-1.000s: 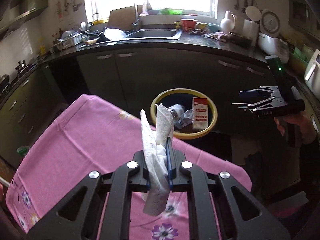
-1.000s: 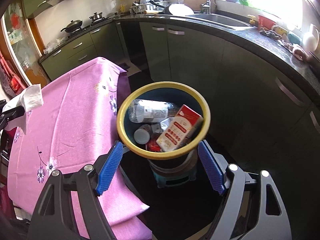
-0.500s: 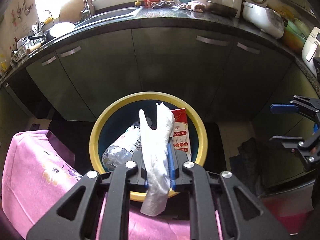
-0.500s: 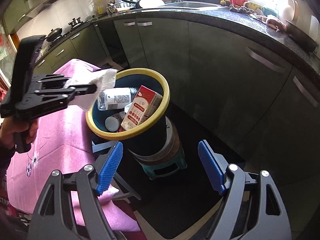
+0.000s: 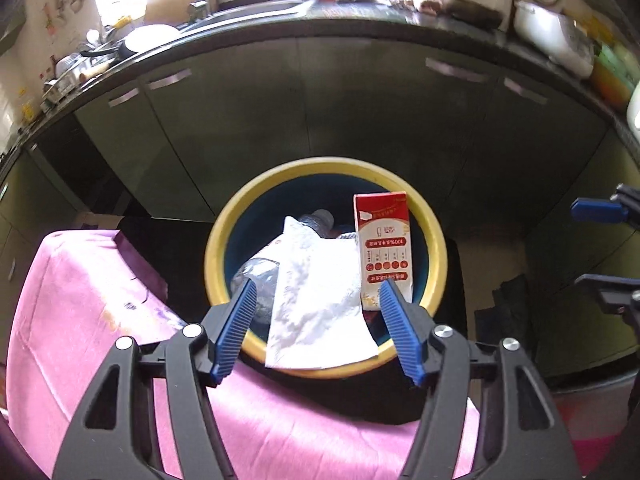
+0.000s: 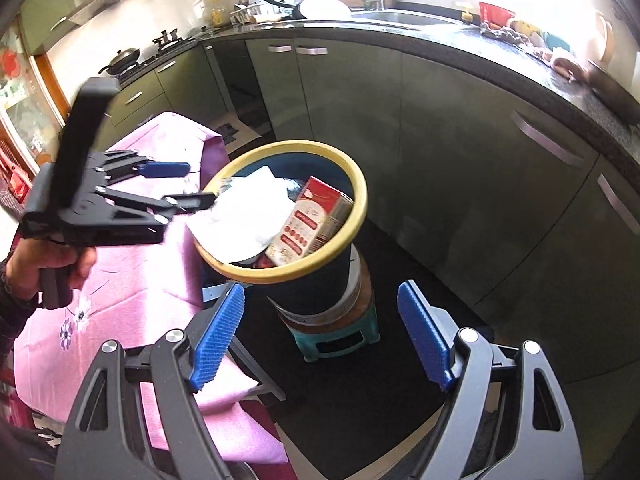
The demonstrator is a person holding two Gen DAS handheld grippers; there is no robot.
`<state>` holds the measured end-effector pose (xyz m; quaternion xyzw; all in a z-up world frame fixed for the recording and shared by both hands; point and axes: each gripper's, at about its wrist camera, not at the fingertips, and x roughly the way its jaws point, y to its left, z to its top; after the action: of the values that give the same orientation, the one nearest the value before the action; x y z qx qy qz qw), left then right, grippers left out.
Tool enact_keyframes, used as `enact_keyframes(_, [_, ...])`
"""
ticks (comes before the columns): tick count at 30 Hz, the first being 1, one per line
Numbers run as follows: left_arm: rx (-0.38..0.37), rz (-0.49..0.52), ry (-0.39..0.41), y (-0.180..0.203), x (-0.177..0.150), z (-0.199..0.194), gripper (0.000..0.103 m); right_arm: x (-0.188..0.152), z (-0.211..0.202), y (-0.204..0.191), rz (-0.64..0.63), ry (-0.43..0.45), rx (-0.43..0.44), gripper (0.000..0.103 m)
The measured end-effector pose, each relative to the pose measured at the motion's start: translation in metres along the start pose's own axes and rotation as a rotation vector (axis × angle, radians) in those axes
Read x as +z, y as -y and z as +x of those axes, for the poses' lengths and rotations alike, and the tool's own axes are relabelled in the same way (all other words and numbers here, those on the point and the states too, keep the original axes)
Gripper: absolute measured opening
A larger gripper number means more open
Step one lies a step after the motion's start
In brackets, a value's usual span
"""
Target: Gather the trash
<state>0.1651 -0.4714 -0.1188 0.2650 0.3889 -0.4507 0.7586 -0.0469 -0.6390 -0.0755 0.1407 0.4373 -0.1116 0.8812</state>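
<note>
Left wrist: both claws [image 5: 316, 292] [image 6: 322, 312] wide open, empty, above pink tablecloth [image 5: 80, 320], green cabinets [image 5: 360, 120].

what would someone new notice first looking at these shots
The yellow-rimmed trash bin stands in the middle of both views, in front of the dark kitchen cabinets. A white paper towel drapes over its near rim, beside a red and white carton that leans upright inside. The open left gripper hangs just above the bin, over the edge of a pink flowered tablecloth, while the right gripper waits open and empty.
</note>
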Motion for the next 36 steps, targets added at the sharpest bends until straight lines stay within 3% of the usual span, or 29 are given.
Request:
enact_keyframes(4, [0.028,-0.046,0.105,-0.013,-0.014,-0.058,0.064,-0.001,-0.004,-0.01,-0.013,0.004,0.007,0.079])
enact_keyframes(7, [0.079,-0.087,0.233,-0.018,-0.038,-0.119,0.091,-0.002,-0.007,-0.019,-0.022,0.009,0.02,0.08])
enact_keyframes(9, [0.141,-0.122,0.322,-0.023,-0.062,-0.162,0.096,-0.003,-0.008,-0.026,-0.031,0.014,0.03,0.08])
enact_keyframes(13, [0.316,-0.221,0.435,-0.034,-0.124,-0.235,0.097,-0.006,-0.014,-0.05,-0.075,0.037,0.053,0.084])
enact_keyframes(20, [0.646,-0.464,0.432,-0.041,-0.237,-0.311,0.097,-0.013,-0.035,-0.105,-0.162,0.111,0.129,0.096])
enact_keyframes(25, [0.792,-0.611,0.372,-0.045,-0.297,-0.342,0.097,-0.023,-0.064,-0.149,-0.235,0.177,0.181,0.098])
enact_keyframes(28, [0.828,-0.653,0.38,-0.038,-0.314,-0.358,0.097,-0.034,-0.087,-0.172,-0.275,0.232,0.157,0.098])
enact_keyframes(31, [0.875,-0.67,0.415,-0.026,-0.328,-0.372,0.097,-0.049,-0.107,-0.191,-0.286,0.271,0.189,0.098])
enact_keyframes(36, [0.82,-0.675,0.478,-0.017,-0.335,-0.383,0.097,-0.064,-0.123,-0.21,-0.29,0.321,0.197,0.098])
